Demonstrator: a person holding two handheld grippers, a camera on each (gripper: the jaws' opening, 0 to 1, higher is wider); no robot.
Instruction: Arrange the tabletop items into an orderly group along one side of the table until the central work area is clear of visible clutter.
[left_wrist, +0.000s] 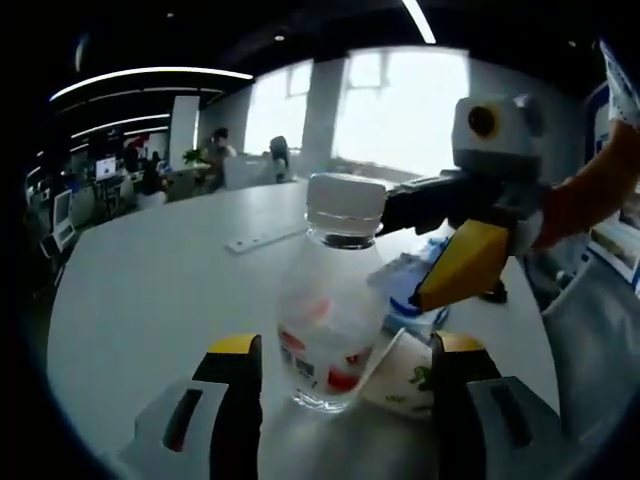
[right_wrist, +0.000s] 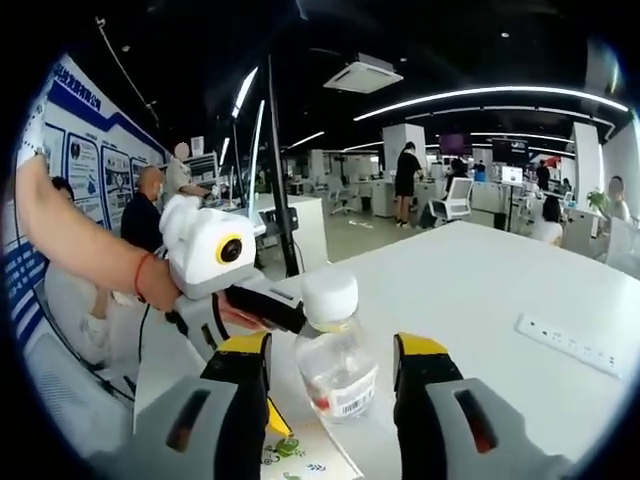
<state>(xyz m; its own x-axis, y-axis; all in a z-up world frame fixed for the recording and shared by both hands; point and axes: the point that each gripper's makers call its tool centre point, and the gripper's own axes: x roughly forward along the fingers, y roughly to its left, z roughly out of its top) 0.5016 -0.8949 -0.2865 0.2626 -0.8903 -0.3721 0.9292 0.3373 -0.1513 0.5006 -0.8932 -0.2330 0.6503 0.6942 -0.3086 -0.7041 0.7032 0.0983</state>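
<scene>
Fingers of left gripper and right gripper spread, flanking upright bottle, white table.

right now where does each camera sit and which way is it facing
Left gripper view: rides on the left tool, looking across the white table toward bright windows; its open jaws flank the bottle, with the right tool coming in from the right.
Right gripper view: rides on the right tool, facing the open office; open jaws flank the bottle, the left tool and a forearm at left.
Shared: the bottle, the table, the power strip.
</scene>
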